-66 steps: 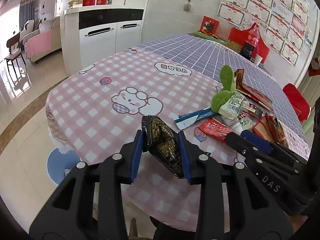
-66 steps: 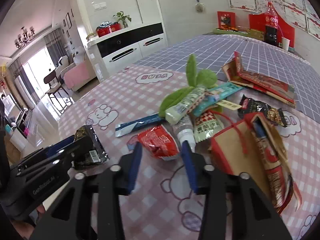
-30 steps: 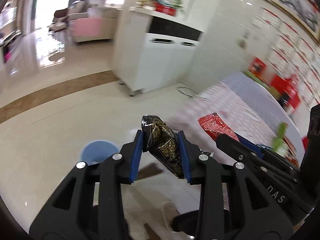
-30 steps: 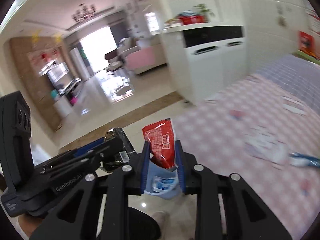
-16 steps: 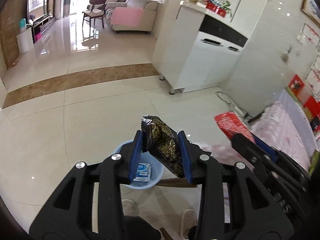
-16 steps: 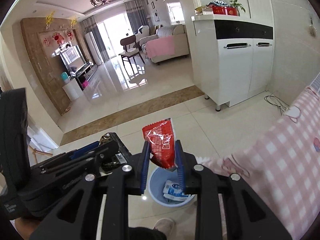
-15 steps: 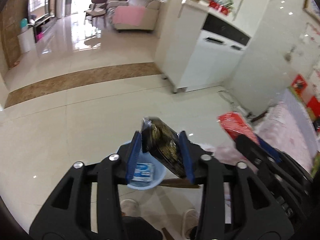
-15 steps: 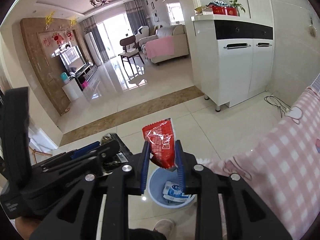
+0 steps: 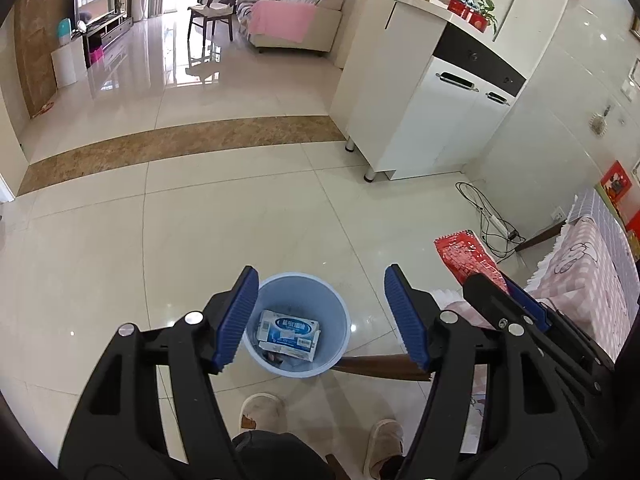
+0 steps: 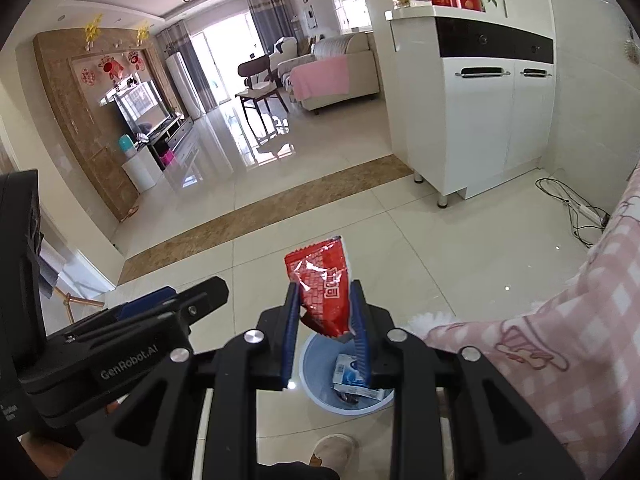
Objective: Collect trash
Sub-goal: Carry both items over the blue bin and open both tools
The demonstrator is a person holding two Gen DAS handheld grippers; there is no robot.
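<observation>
A light blue trash bin (image 9: 338, 312) stands on the tiled floor right below my left gripper (image 9: 320, 312), which is open and empty, its blue pads wide apart. A white and blue packet (image 9: 289, 330) and some dark trash lie inside the bin. My right gripper (image 10: 324, 316) is shut on a red snack wrapper (image 10: 322, 280) and holds it above the bin (image 10: 310, 360). The red wrapper also shows in the left wrist view (image 9: 466, 256), to the right of the bin.
The table with its pink checked cloth (image 10: 568, 336) is at the right. A white cabinet (image 9: 432, 120) stands behind, with a power strip and cables (image 9: 496, 220) on the floor beside it. The person's slippered feet (image 9: 260, 412) are just below the bin.
My left gripper has opened and the dark wrapper it held is gone from it. The right gripper still holds the red wrapper over the bin.
</observation>
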